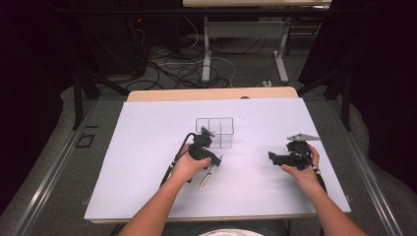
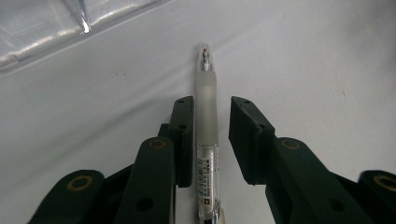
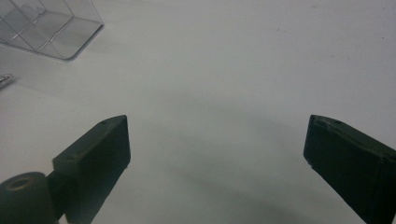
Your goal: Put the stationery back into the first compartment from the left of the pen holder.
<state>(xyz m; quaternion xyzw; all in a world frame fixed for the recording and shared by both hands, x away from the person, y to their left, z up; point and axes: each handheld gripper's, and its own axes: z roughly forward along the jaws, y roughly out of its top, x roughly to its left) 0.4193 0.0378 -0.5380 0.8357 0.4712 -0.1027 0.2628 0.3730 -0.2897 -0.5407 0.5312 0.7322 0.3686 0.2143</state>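
Two black jaws of the left gripper (image 2: 211, 140) stand spread astride a frosted clear-barrelled pen (image 2: 207, 140) lying on the white table (image 1: 147, 162) near a clear compartmented plastic box (image 1: 215, 132), one jaw touching it, seemingly a grasp that next calls for closing, while the right gripper (image 3: 217, 154) hangs wide apart, empty.

The high view looks forward and down from above my side of the desk (image 1: 147, 147), far enough back to take in its whole white top and the floor beyond. The left gripper view rides my left tool (image 2: 211, 135), close to the surface, facing along a pen (image 2: 206, 140) toward a clear divided box (image 2: 42, 32). The right gripper view sits just as low on my right tool (image 3: 217, 149). All three share that box (image 1: 215, 132) (image 3: 46, 28).
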